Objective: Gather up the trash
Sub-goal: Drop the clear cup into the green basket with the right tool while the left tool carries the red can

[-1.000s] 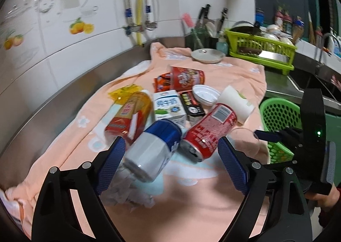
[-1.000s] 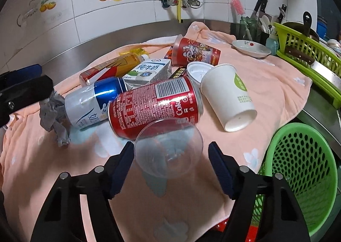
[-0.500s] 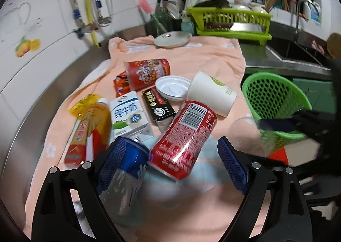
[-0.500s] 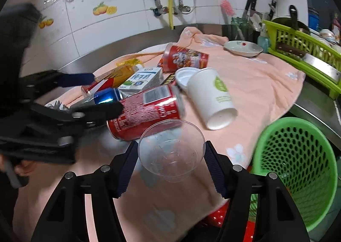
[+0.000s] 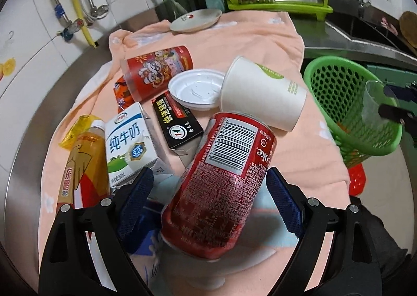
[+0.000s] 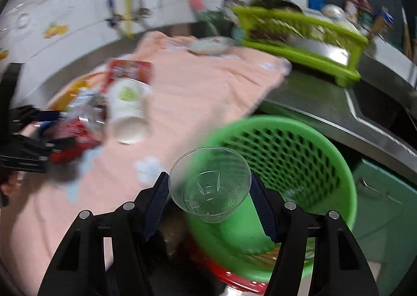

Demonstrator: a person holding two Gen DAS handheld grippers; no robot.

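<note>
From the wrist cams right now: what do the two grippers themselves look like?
Both look identical. The left gripper and right gripper each have black angular arms with open cutouts, silver round fasteners at the joints, and dark blue finger pads with a fine ribbed or dimpled texture. No cables or markings show. A bit of bare hand shows at the right view's left edge.

Counts: 2 cans, red (image 5: 224, 178) at 6 o'clock, blue (image 5: 140, 228) at 7, mostly hidden. 1 paper cup (image 5: 263, 95), 1 clear cup (image 6: 209, 187), 1 red cup (image 5: 156, 72) at 11. 1 milk carton (image 5: 129, 147), 1 bottle (image 5: 83, 163), 1 black box (image 5: 177, 124), 1 lid (image 5: 195, 90), 1 plate (image 5: 195, 19), 1 green basket (image 5: 349, 103) at 3. 2 claws: left (image 5: 208, 199), right (image 6: 209, 202).
</note>
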